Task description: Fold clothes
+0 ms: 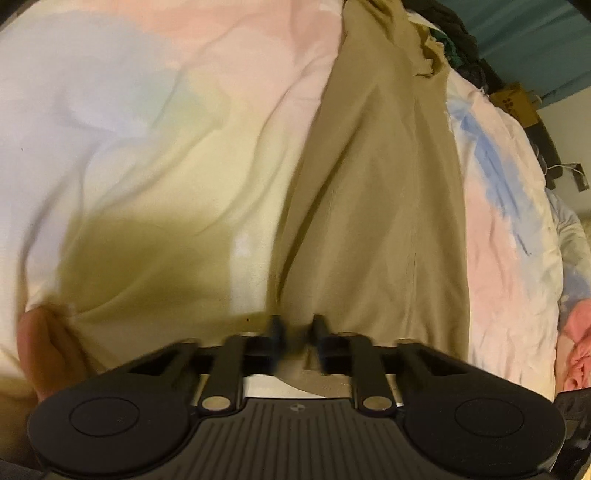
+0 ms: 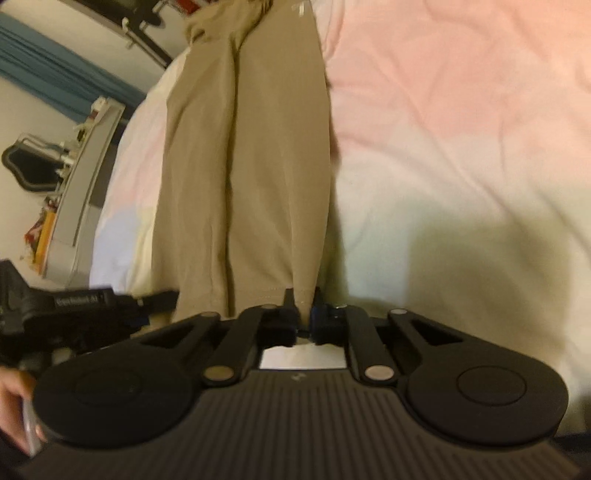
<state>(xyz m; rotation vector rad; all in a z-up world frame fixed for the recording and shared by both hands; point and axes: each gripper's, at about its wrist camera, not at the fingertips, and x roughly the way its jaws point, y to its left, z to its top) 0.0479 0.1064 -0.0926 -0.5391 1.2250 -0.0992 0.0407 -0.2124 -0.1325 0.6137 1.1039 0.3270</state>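
Note:
Khaki trousers [image 1: 373, 206] lie stretched lengthwise on a pastel bedspread [image 1: 155, 122]; they also show in the right wrist view [image 2: 243, 166]. My left gripper [image 1: 298, 328] is shut on the near hem of the trousers, at its left corner. My right gripper [image 2: 303, 301] is shut on the same hem [image 2: 275, 293], at its right corner. The left gripper also shows at the left edge of the right wrist view [image 2: 85, 299]. The far waistband end [image 1: 424, 48] is bunched up.
The bedspread [image 2: 461, 129] covers the bed on both sides of the trousers. A dark clothes pile [image 1: 458, 33] and a cardboard box [image 1: 517, 103] sit at the far edge. A grey shelf [image 2: 81, 184] with clutter stands to the left of the bed.

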